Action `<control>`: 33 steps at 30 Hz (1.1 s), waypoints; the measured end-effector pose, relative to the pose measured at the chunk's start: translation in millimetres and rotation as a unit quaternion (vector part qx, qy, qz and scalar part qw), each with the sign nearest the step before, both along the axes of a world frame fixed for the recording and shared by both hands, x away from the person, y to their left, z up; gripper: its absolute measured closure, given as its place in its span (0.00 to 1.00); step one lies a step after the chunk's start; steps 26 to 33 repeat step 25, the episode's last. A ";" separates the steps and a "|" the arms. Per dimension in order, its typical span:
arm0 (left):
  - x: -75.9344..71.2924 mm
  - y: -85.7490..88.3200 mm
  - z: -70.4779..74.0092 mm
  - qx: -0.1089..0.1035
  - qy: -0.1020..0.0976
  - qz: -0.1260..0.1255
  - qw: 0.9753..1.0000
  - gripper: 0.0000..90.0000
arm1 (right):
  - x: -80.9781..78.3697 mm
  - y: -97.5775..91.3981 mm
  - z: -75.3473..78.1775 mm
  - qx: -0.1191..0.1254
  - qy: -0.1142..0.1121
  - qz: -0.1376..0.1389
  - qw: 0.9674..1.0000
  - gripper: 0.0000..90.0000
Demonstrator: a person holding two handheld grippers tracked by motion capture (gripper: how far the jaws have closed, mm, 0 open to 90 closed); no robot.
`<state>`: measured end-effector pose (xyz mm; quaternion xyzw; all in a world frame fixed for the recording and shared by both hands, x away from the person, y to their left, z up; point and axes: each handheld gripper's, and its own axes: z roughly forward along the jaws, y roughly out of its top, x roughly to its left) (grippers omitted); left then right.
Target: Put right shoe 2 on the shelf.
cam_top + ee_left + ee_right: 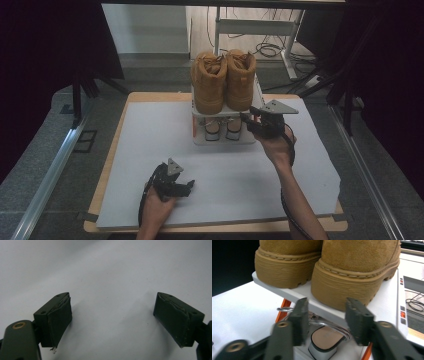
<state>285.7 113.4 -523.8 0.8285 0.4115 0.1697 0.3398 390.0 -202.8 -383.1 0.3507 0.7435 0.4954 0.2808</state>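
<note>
We see left gripper near table front edge, well short of rack, jaws wide, empty. Right gripper at rack's front, jaws partly apart, gripping nothing. 2 tan boots atop rack.

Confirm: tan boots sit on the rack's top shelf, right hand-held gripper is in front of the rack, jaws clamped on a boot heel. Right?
Not quite. The right hand-held gripper grips nothing: in the right gripper view its jaws stand open in front of the shelf edge, short of the tan boots. The boots do sit on the top shelf of the rack.
</note>
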 end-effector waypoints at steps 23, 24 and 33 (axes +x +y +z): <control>-0.5 -0.7 -0.2 -0.001 -0.001 0.001 1.000 0.17 | -46.7 -59.4 -72.4 -0.042 0.087 -0.028 0.995 0.11; -0.5 -0.6 -0.1 -0.001 -0.001 0.002 1.000 0.17 | -47.2 -62.1 -76.3 -0.038 0.093 -0.031 0.994 0.11; -0.2 -0.5 -0.1 -0.002 0.000 0.002 1.000 0.17 | -47.6 -64.6 -79.9 -0.033 0.097 -0.032 0.994 0.11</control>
